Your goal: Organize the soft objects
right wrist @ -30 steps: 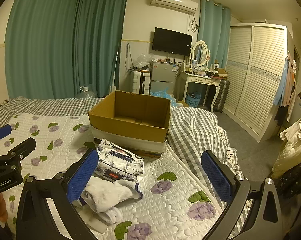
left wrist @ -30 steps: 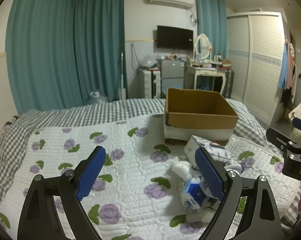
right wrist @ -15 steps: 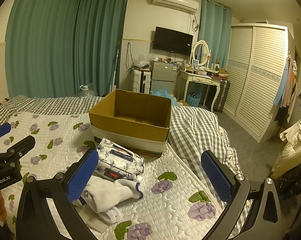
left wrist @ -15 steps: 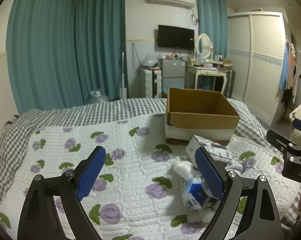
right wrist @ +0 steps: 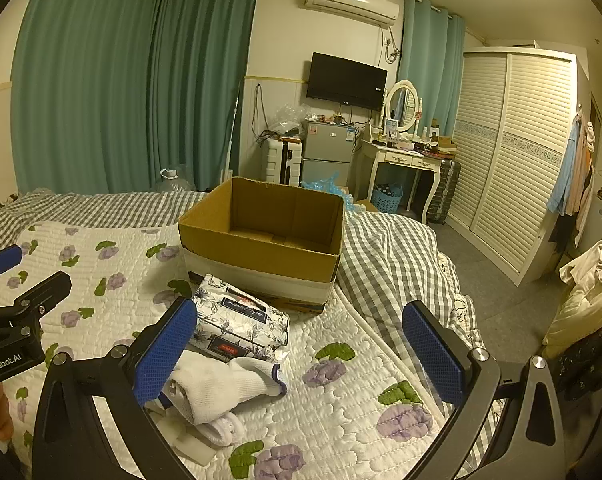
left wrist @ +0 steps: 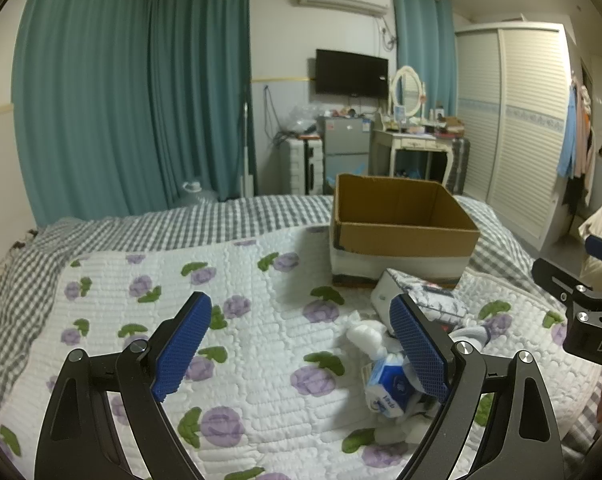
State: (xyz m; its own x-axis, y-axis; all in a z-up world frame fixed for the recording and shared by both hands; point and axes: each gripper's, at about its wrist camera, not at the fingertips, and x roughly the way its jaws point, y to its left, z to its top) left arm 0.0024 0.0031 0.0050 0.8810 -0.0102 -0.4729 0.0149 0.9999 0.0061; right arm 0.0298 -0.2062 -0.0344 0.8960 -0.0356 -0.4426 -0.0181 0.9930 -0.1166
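Nothing much moved since moment ago. We keep left gripper (left wrist: 301, 344) and right gripper (right wrist: 301, 354) wide apart, holding nothing. White sock (right wrist: 221, 384) beside right gripper's left finger; cardboard box (right wrist: 261, 248) ahead, no soft things inside yet.

1. We see bare floral quilt (left wrist: 261, 320) between the wide-apart fingers of the left gripper (left wrist: 301, 344).
2. The cardboard box (right wrist: 269, 240) is open on top; its walls stand around a bare bottom.
3. A tissue pack (right wrist: 241, 324) lies just before the box, blocking the low way to it.
4. White socks (right wrist: 217, 384) lie near the right gripper (right wrist: 301, 360).
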